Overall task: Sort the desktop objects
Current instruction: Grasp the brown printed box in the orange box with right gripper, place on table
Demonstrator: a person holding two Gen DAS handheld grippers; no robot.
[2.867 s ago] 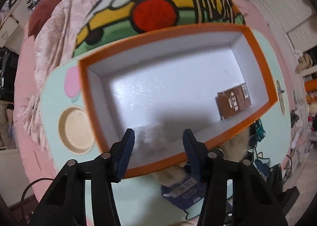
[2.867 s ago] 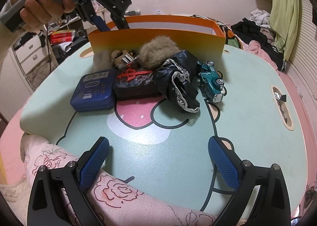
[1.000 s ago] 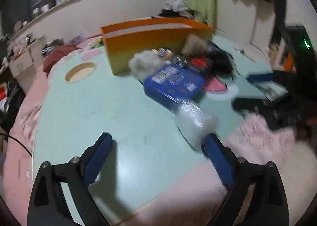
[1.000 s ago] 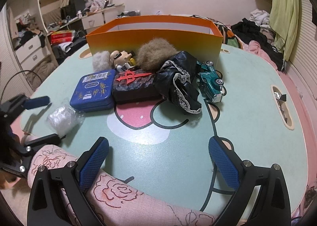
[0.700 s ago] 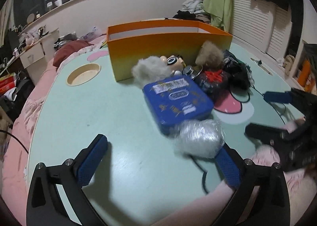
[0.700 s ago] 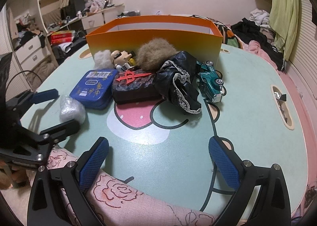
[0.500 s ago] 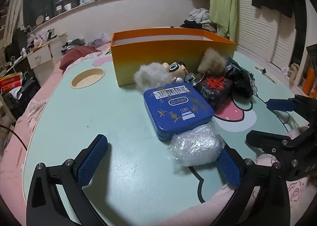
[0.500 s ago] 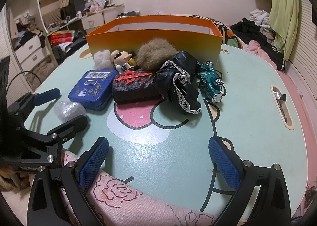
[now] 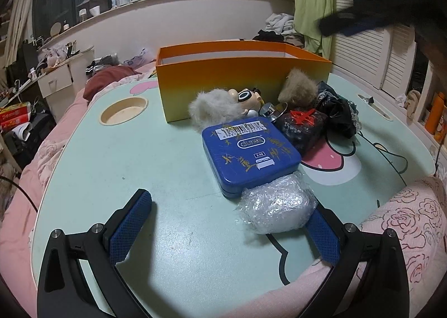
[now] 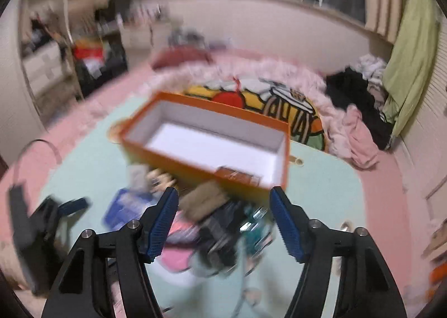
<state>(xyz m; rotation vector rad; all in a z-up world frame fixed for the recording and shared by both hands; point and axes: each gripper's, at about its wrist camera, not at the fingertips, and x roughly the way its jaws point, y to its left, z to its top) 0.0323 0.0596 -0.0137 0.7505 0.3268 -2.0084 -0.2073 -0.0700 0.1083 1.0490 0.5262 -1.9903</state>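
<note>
My left gripper stands open and low over the mint table. A crumpled bubble-wrap ball lies on the table against its right finger, in front of a blue tin. The left finger is far from the ball. My right gripper hangs in the air over the pile, its jaws closing with nothing between them. That view is blurred. Beyond it is the orange box, with a brown carton inside. The right gripper shows as a dark blur at the left view's upper right.
Against the orange box lie a white fluff ball, a small figurine, a brown fur ball, a dark pouch and black lace cloth. A teal toy car sits by the pile. Pink bedding borders the table.
My right gripper has lifted from the table's near edge and swung forward above the pile, its jaws narrower. The left gripper has barely moved; the wrap ball stays by its right finger.
</note>
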